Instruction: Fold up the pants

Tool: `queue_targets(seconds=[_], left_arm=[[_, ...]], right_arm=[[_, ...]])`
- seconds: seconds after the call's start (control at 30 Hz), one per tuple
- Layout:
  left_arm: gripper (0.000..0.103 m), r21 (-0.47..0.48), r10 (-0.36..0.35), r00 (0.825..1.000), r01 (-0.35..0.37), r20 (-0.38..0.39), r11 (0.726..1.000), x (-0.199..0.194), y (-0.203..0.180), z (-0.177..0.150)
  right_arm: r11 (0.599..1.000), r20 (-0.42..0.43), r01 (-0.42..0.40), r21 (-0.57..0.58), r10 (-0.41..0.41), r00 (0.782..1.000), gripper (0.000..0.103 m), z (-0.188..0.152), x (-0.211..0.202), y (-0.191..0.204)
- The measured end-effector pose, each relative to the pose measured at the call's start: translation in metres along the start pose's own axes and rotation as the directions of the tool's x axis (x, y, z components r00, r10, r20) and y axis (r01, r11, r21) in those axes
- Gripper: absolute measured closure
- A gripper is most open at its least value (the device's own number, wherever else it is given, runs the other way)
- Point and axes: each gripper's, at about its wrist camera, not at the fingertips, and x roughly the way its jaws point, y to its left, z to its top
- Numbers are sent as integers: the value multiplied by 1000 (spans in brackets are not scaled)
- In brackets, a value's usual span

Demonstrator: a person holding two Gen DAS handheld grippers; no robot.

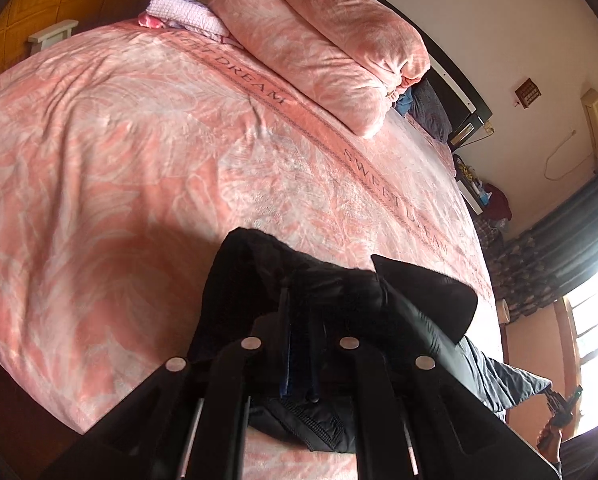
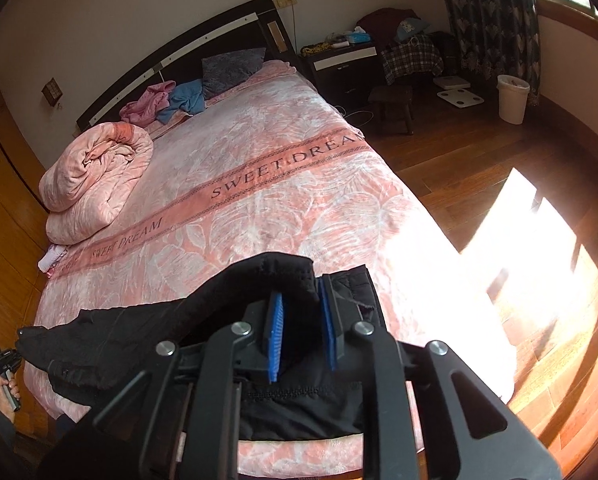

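The black pants (image 1: 339, 292) hang stretched between my two grippers above the near edge of the pink bed (image 1: 139, 168). My left gripper (image 1: 301, 320) is shut on one end of the pants; its blue pads are nearly hidden by the cloth. In the right wrist view my right gripper (image 2: 301, 312) has its blue pads (image 2: 275, 336) closed on a thick bunch of the pants (image 2: 151, 328), which trail to the left toward the other hand-held gripper (image 2: 3, 364). The right gripper also shows far right in the left wrist view (image 1: 561, 404).
A rolled pink duvet (image 2: 95, 176) lies at the bed's left side, with pink and blue clothes (image 2: 167, 100) and a grey pillow (image 2: 231, 66) by the headboard. A nightstand (image 2: 343, 68), stool (image 2: 393, 106) and white bin (image 2: 513, 98) stand on the wooden floor (image 2: 479, 168) to the right.
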Motion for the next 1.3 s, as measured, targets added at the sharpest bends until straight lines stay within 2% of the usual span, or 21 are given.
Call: queue_targets(seconds=[0.13, 0.2, 0.23, 0.27, 0.37, 0.4, 0.43, 0.47, 0.5, 0.57, 0.6, 0.63, 0.67, 0.83, 0.87, 0.93, 0.97, 1.0, 1.03, 1.17, 1.3], left_arm=[[98, -37, 39, 999, -40, -33, 999, 3, 23, -22], [98, -72, 74, 996, -77, -47, 994, 2, 36, -32], [97, -92, 93, 995, -97, -46, 991, 0, 43, -36], [94, -113, 108, 993, -112, -47, 987, -3, 48, -40], [79, -151, 104, 994, -109, -42, 983, -12, 55, -51], [62, -155, 95, 995, -100, -39, 983, -15, 53, -55], [38, -157, 83, 996, -88, -34, 984, -17, 50, -58], [30, -157, 67, 997, -70, -23, 985, -19, 46, -61], [25, -157, 52, 999, -53, -11, 986, -20, 42, -64], [24, -160, 22, 1000, -24, -13, 987, -18, 35, -65], [20, -165, 6, 1000, -9, -17, 986, -15, 31, -65], [14, -172, 1, 1000, -4, -19, 985, -12, 29, -64], [13, -178, 13, 1000, -17, -25, 984, -8, 27, -63], [13, -207, 46, 995, -63, -85, 976, 21, 27, -53], [16, -218, 43, 994, -65, -104, 974, 28, 29, -52], [48, -231, 55, 989, -86, -136, 969, 38, 31, -48], [53, -223, 70, 989, -97, -129, 970, 39, 30, -46], [72, -210, 75, 989, -101, -127, 972, 40, 29, -44], [77, -200, 78, 989, -103, -128, 974, 41, 28, -41], [80, -175, 88, 992, -102, -85, 979, 37, 19, -31], [81, -187, 74, 995, -84, -59, 979, 34, 14, -18]], right_arm=[[1000, -29, 25, 12, -25, 999, 82, -36, 2, -3], [998, -45, 30, 47, -28, 999, 73, -51, 2, -9], [998, -54, 31, 62, -27, 998, 64, -58, 2, -10], [997, -58, 32, 74, -28, 998, 62, -63, 1, -11], [991, -69, 4, 135, 5, 998, 47, -78, -3, -16], [987, -73, -9, 157, 21, 997, 46, -83, -3, -18], [984, -81, -25, 179, 40, 996, 45, -86, -2, -19], [980, -86, -30, 195, 48, 995, 44, -91, -1, -20], [976, -91, -36, 215, 56, 994, 42, -95, 0, -22], [959, -98, -61, 277, 91, 991, 36, -104, 3, -25], [949, -101, -75, 308, 111, 989, 36, -109, 5, -26], [938, -102, -90, 334, 131, 986, 35, -113, 6, -27], [929, -105, -102, 355, 148, 983, 35, -118, 8, -27], [874, -89, -165, 456, 229, 969, 31, -139, 18, -27], [866, -92, -168, 471, 237, 967, 31, -142, 21, -26], [858, -103, -165, 486, 244, 964, 31, -146, 28, -25], [853, -101, -166, 495, 246, 964, 31, -146, 30, -25], [844, -93, -170, 508, 250, 964, 31, -146, 31, -26], [834, -82, -172, 524, 251, 965, 31, -145, 31, -27], [797, -31, -192, 572, 255, 966, 31, -137, 30, -34], [761, -17, -181, 623, 244, 970, 31, -134, 33, -48]])
